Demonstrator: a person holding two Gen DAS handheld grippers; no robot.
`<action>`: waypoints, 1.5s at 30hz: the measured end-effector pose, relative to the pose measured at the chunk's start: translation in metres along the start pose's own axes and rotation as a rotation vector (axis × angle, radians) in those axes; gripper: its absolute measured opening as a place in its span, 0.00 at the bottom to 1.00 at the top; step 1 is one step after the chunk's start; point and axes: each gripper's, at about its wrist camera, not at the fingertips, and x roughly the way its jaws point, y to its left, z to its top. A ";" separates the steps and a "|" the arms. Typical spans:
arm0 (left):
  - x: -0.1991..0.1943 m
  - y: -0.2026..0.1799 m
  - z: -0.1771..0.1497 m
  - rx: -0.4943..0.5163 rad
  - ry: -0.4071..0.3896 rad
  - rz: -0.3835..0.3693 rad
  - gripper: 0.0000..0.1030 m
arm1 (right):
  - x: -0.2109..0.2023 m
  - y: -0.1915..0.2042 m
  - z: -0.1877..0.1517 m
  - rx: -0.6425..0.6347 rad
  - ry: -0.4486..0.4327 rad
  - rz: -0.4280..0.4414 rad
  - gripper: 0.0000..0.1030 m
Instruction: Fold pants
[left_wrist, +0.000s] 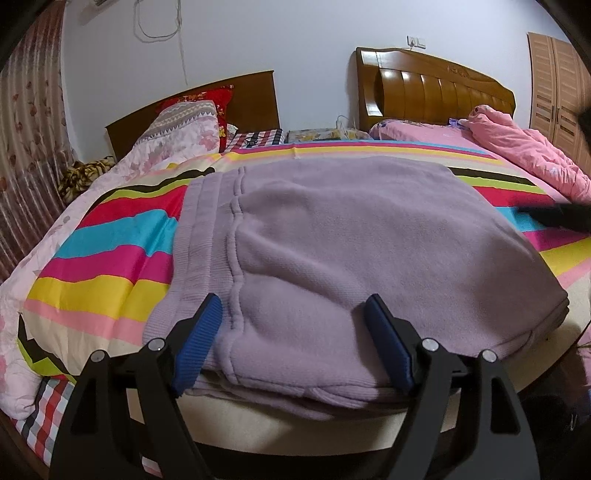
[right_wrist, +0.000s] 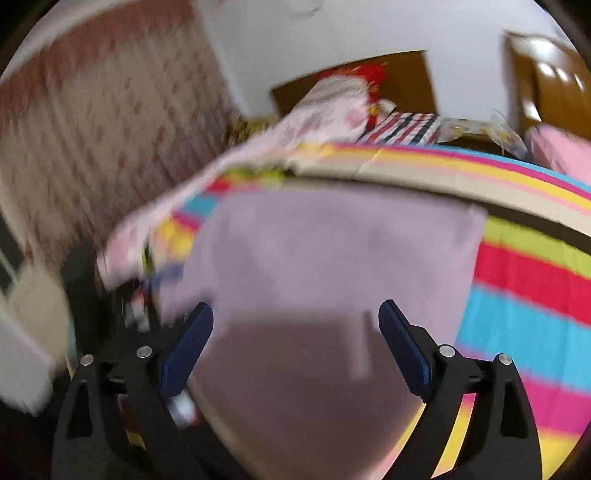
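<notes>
The lilac pants (left_wrist: 332, 240) lie folded in a thick, roughly square stack on the striped bedspread (left_wrist: 110, 236), waistband at the left. My left gripper (left_wrist: 291, 314) is open, its blue pads (left_wrist: 199, 339) spread over the near edge of the stack, holding nothing. In the right wrist view, which is blurred, the pants (right_wrist: 332, 258) fill the middle. My right gripper (right_wrist: 295, 325) is open above their near part and empty. A dark blur (left_wrist: 557, 214) at the right edge of the left wrist view may be the right gripper.
The bed edge runs just below the pants. A floral quilt (left_wrist: 177, 133) and pillows lie at the far left, a pink duvet (left_wrist: 524, 147) at the far right. Two wooden headboards (left_wrist: 436, 88) stand at the wall. A curtain (left_wrist: 29, 129) hangs at the left.
</notes>
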 end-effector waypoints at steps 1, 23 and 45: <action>0.000 0.000 0.000 0.001 0.002 0.002 0.77 | -0.001 0.011 -0.014 -0.044 0.014 -0.041 0.85; -0.007 -0.011 0.004 0.004 -0.013 0.172 0.99 | -0.072 0.031 -0.050 -0.024 -0.155 -0.150 0.91; -0.126 -0.062 -0.017 -0.241 -0.216 0.192 0.99 | -0.127 0.035 -0.087 0.125 -0.453 -0.481 0.95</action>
